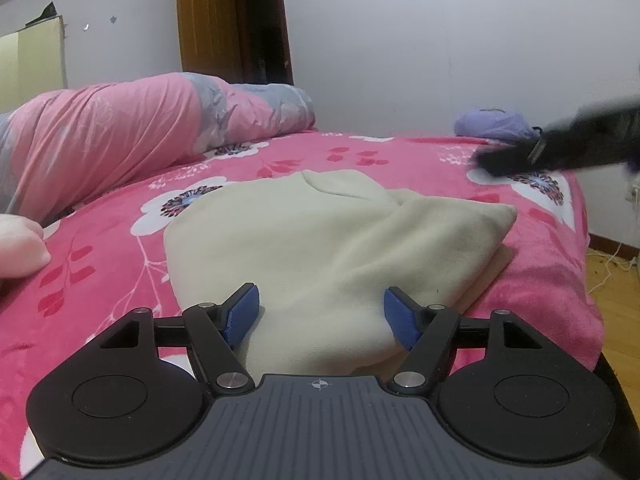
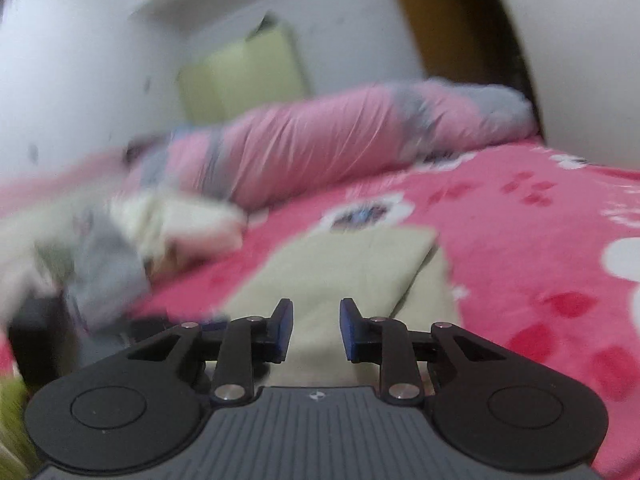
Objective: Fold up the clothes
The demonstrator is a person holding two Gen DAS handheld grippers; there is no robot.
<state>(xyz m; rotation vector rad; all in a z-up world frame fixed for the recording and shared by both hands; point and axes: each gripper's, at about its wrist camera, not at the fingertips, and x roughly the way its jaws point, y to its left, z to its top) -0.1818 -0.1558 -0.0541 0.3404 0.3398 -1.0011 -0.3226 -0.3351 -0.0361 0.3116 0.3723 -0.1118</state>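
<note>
A cream garment (image 1: 320, 240) lies folded into a compact bundle on the pink flowered bed cover (image 1: 100, 280). My left gripper (image 1: 321, 314) is open, low over the garment's near edge, its blue pads apart with nothing between them. In the right wrist view the same cream garment (image 2: 344, 272) lies ahead. My right gripper (image 2: 316, 330) is open above its near end, holding nothing. That view is blurred by motion. The dark blurred shape at the far right of the left wrist view is my right gripper (image 1: 560, 148), over the bed.
A rolled pink and grey quilt (image 1: 140, 128) lies along the back left of the bed. A purple bundle (image 1: 494, 122) sits at the far right corner. Loose pale clothes (image 2: 132, 232) are piled at left. A hand (image 1: 20, 244) rests at left. Wooden floor (image 1: 616, 300) lies past the bed's right edge.
</note>
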